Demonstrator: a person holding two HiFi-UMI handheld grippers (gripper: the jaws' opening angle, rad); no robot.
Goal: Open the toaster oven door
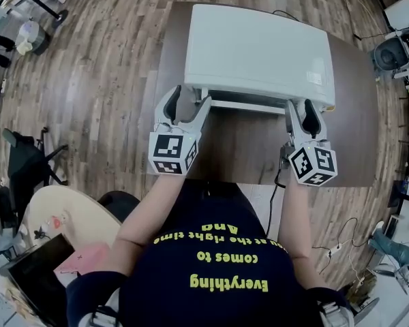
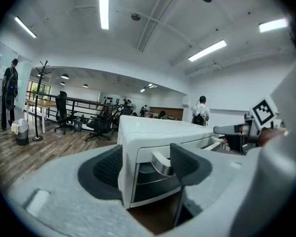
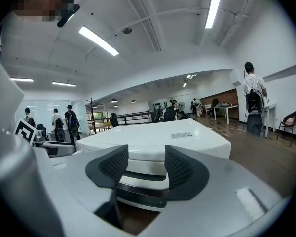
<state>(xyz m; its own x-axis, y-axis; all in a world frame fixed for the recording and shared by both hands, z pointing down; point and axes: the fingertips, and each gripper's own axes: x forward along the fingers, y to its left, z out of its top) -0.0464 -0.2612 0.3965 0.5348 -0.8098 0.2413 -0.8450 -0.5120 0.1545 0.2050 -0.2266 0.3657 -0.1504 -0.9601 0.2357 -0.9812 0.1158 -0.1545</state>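
On the brown table (image 1: 351,125), white toaster oven (image 1: 259,50), door (image 2: 153,180) shut. Left gripper (image 1: 191,99), jaws apart, straddles its near-left corner beside the door handle (image 2: 161,163); right gripper (image 1: 298,107), jaws apart, at its near-right corner.

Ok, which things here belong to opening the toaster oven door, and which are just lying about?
In the job: toaster oven, door handle, left gripper and right gripper, both open at its front.

Lying about: brown table under the oven, office chair, round table, bin.
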